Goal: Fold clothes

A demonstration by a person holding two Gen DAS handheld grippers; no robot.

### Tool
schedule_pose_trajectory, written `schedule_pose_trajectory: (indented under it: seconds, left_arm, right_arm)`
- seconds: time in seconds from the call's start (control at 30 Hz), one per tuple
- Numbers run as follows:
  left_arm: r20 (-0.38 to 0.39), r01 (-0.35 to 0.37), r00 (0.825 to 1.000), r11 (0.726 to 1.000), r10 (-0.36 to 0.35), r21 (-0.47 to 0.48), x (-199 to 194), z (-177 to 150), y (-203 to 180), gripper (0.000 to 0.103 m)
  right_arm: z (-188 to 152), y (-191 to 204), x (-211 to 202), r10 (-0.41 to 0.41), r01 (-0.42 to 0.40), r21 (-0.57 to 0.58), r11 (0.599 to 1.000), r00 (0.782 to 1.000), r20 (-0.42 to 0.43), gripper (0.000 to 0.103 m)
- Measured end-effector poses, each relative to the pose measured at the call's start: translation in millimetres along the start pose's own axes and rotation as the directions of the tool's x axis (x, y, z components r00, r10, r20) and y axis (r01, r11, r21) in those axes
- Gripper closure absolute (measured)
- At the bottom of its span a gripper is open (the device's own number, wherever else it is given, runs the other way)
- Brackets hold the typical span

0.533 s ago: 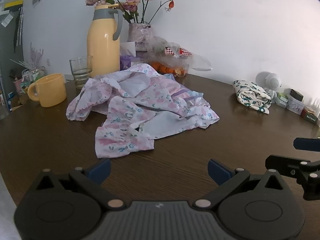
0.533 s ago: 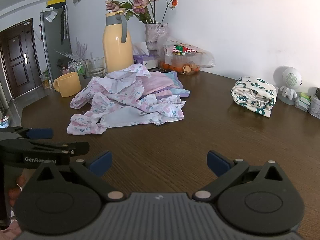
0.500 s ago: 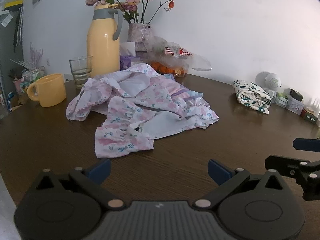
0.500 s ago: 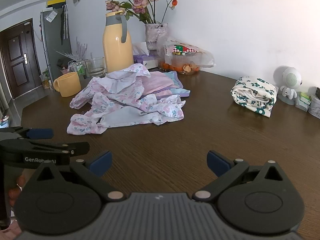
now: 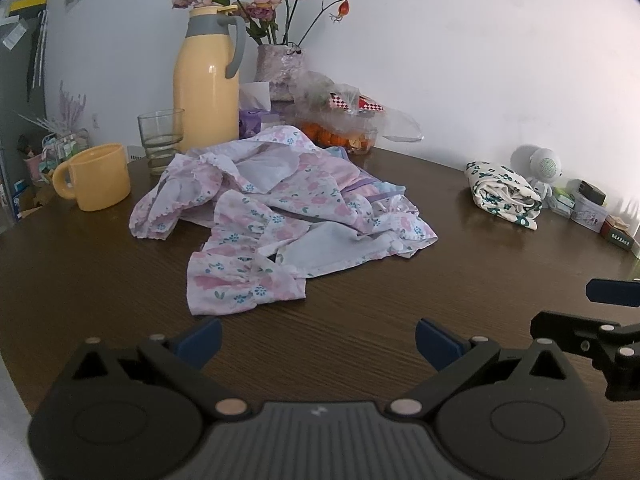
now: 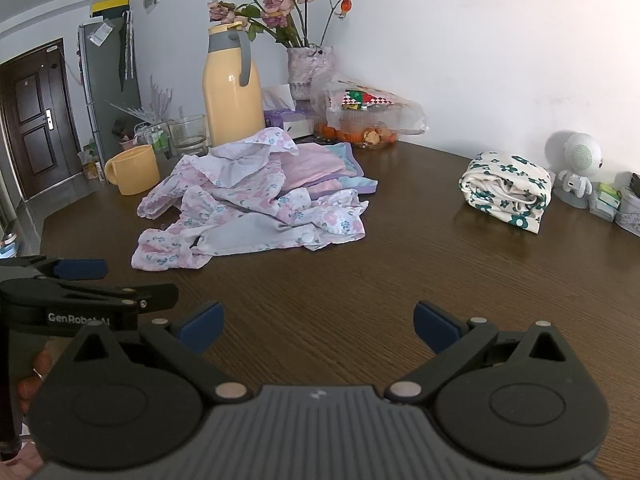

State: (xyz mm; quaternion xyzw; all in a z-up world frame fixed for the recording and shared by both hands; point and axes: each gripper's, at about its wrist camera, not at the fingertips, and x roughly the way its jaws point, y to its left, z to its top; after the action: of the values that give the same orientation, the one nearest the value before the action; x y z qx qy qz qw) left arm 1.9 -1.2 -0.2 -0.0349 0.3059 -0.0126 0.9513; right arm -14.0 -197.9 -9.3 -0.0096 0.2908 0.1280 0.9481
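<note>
Both grippers, left (image 5: 318, 344) and right (image 6: 316, 326), jaws wide apart, empty; crumpled garment (image 5: 276, 220) mid-frame on table (image 5: 360, 312).

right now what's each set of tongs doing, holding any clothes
Left tongs: open, holding nothing, short of the pink clothes.
Right tongs: open, holding nothing, over bare table.

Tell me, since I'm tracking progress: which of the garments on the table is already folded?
The white garment with dark green flowers, a compact bundle beside the small white robot figure. The pink floral garment lies crumpled and spread out.
</note>
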Motion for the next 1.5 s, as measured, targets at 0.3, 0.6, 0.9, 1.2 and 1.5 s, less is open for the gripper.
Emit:
schedule_pose_trajectory:
  seconds: [0.3,0.6,0.9,1.2,1.5]
  left_arm:
    - [-0.001,0.002,1.000,1.000,-0.002,0.001,1.6,0.8,-1.0,0.000]
    - [-0.002,0.010,1.000,1.000,-0.010,0.006,3.0,1.4,-2.4,0.000]
    - [-0.003,0.021,1.000,1.000,-0.021,0.011,4.1,1.5,-3.7,0.000]
    - [-0.005,0.022,1.000,1.000,-0.022,0.010,5.2,2.1,-3.9,0.000]
    - [-0.010,0.018,1.000,1.000,-0.017,0.007,6.4,1.7,-3.6,0.000]
  right_arm:
    - [0.4,-1.3,0.8,-0.005,0.005,0.005,1.000,1.000,-0.005,0.000]
    - [0.5,-4.0,0.9,-0.020,0.020,0.016,1.000,1.000,-0.013,0.000]
    - [0.5,-5.2,1.4,-0.025,0.025,0.020,0.999,1.000,-0.019,0.000]
    - [-0.8,-4.8,1.7,-0.024,0.024,0.022,0.999,1.000,-0.018,0.000]
    - [-0.6,-4.3,2.7,-0.024,0.025,0.023,0.999,0.999,-0.020,0.000]
